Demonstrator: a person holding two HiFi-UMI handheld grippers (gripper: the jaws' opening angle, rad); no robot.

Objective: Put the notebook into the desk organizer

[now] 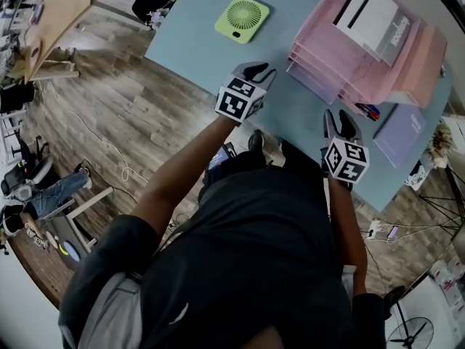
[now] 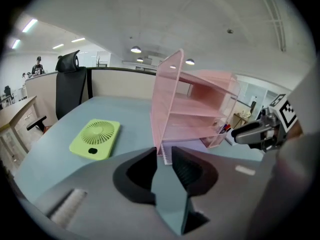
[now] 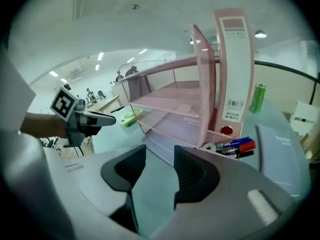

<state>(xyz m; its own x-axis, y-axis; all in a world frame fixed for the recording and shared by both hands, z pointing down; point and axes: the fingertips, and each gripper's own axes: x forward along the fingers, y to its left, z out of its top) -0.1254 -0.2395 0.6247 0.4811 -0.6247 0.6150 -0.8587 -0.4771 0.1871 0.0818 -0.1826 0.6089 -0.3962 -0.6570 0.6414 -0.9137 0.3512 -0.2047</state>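
Right gripper (image 1: 339, 118) spread, empty; left gripper (image 1: 260, 68) narrowly parted, empty. Lavender notebook (image 3: 152, 137) lies in the bottom tier of the desk organizer (image 3: 170, 99), just ahead of the right gripper, near edge seemingly protruding. Risk: a careless forward nudge skews it or shifts the organizer

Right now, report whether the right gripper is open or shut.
Open: fingers of the right gripper stand apart, only table shows between them.
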